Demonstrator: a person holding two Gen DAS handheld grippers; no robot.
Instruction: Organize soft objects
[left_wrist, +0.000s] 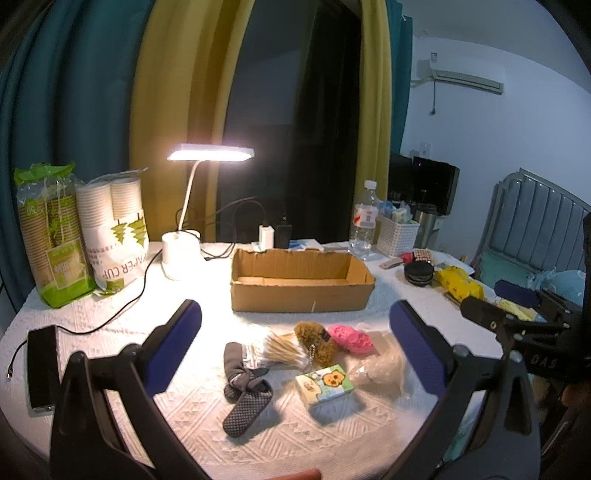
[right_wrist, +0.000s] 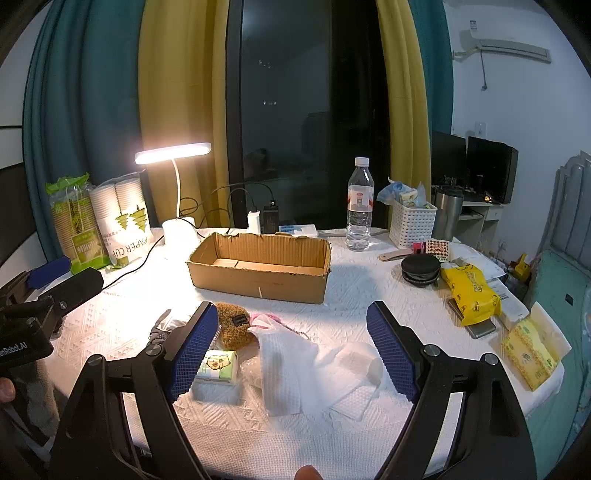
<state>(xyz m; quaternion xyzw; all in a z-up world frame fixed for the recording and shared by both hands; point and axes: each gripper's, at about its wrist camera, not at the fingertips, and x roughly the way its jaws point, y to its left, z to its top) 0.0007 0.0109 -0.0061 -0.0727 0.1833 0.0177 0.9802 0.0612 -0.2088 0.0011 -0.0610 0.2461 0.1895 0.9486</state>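
Hovering both wide-open, empty grippers, left gripper (left_wrist: 295, 347) and right gripper (right_wrist: 291, 350), over the soft pile: white cloth (right_wrist: 291, 365) between my right fingers, cardboard box (right_wrist: 258, 266) (empty) just beyond. I should pinch the cloth's middle.

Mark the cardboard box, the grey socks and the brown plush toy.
cardboard box (left_wrist: 301, 293), left wrist view, front wall.
grey socks (left_wrist: 245, 391), left wrist view, dotted sole.
brown plush toy (right_wrist: 234, 326), right wrist view, its body.
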